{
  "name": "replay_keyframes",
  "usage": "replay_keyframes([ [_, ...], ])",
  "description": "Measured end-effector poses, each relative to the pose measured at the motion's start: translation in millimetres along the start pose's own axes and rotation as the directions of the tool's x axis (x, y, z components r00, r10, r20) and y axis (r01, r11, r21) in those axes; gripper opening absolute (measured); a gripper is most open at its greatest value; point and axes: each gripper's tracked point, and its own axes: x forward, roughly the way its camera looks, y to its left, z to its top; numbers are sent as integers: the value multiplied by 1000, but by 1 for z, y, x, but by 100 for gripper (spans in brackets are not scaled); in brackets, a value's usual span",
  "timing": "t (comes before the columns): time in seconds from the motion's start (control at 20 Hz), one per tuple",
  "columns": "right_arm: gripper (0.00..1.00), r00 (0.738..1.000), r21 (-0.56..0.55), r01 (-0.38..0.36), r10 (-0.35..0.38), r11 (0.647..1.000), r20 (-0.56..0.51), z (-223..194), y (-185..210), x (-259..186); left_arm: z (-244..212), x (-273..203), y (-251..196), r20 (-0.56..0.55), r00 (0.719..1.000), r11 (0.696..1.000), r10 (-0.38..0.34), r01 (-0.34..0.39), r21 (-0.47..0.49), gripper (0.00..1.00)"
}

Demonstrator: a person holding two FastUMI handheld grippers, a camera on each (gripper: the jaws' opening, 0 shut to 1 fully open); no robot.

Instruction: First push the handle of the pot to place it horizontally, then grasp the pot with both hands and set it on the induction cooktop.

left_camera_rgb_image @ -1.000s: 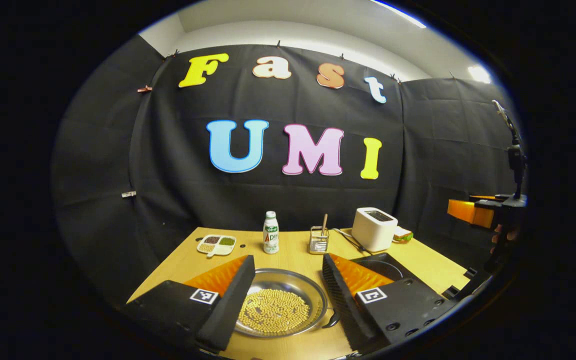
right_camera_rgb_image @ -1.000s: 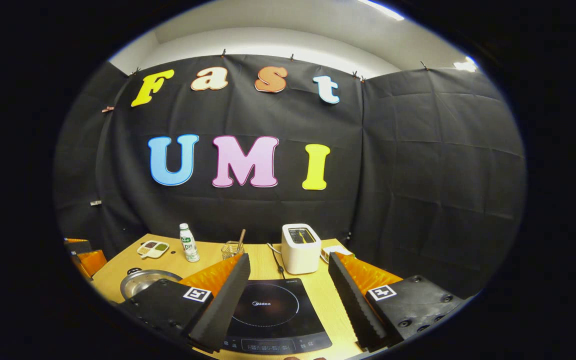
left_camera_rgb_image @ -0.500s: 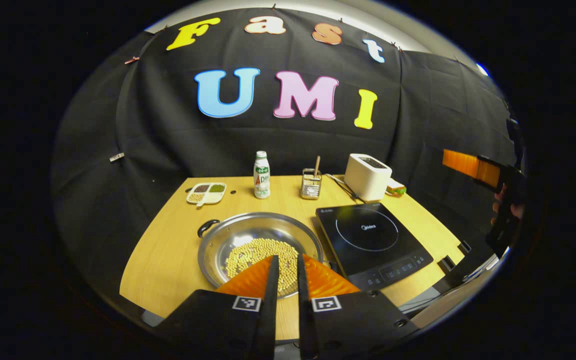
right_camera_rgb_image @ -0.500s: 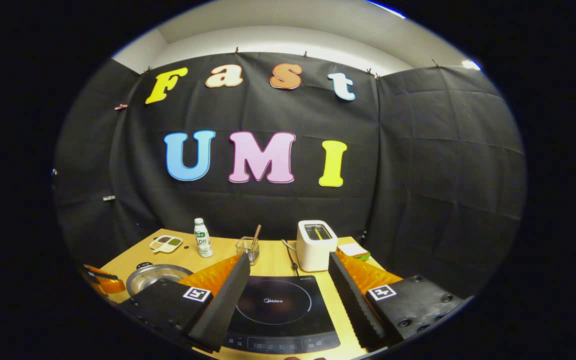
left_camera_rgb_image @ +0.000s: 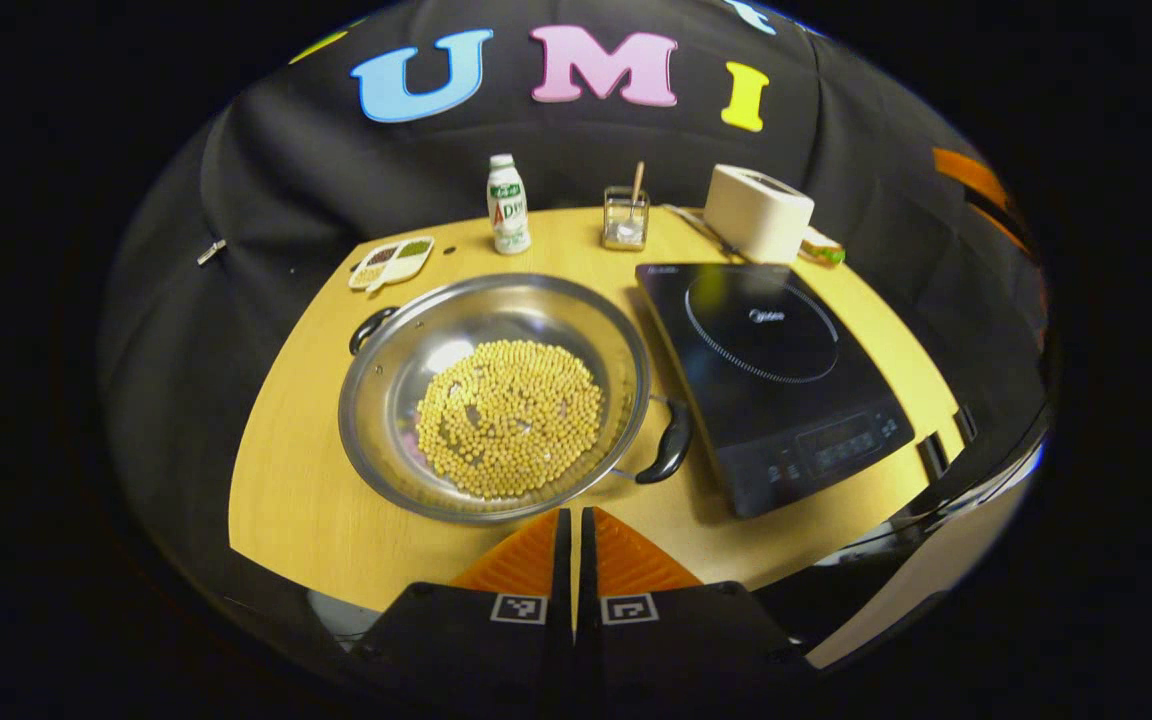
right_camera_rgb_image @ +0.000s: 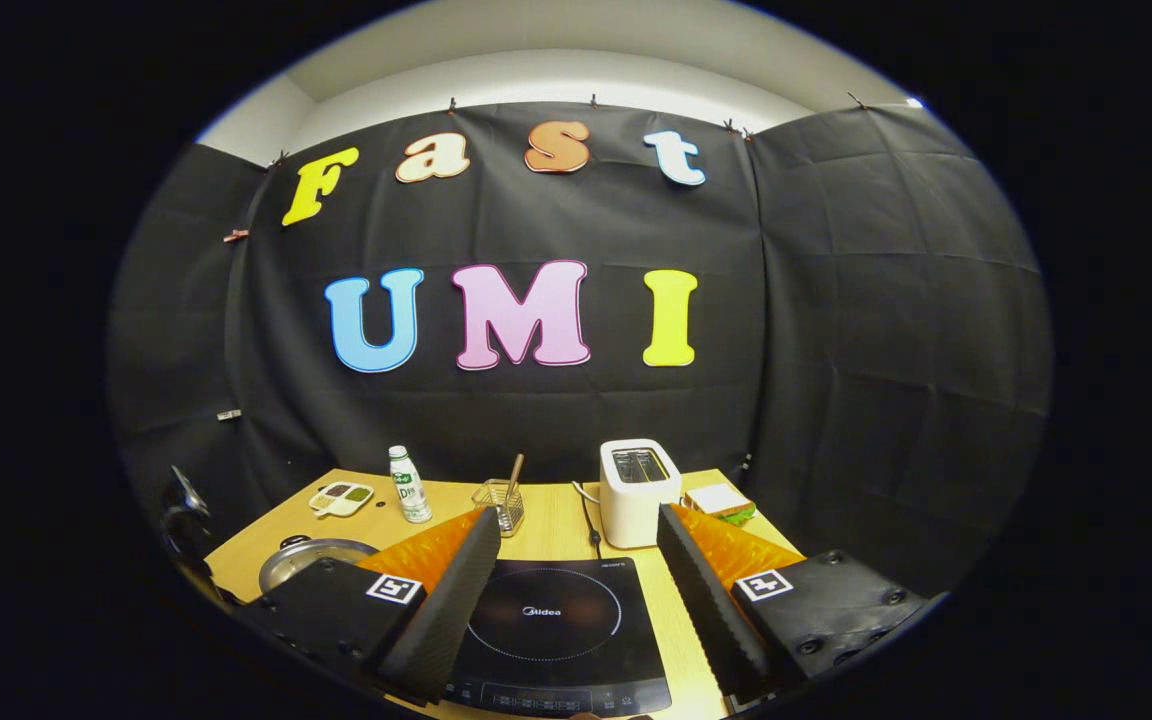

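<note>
Pot mostly behind right tool's finger; cooktop front edge cut off.

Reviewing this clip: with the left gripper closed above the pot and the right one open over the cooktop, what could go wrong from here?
The pot is shallow and holds loose beans; a hard push on its handle by the shut left gripper may scatter them. That handle lies close to the induction cooktop, so a swing could knock it. The open right gripper hangs over the cooktop, possibly in the way.
</note>
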Motion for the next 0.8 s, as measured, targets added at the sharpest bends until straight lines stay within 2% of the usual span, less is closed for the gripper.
replay_keyframes([
  [0.2,98,1000,25,13,-12,1000,-20,-3,-18,9,-7,21,-17,-69,995,997,-76,74,-23,5],
  [0.8,98,997,45,79,-78,996,-29,-6,-65,22,11,66,-53,-152,982,992,-112,119,39,6],
])
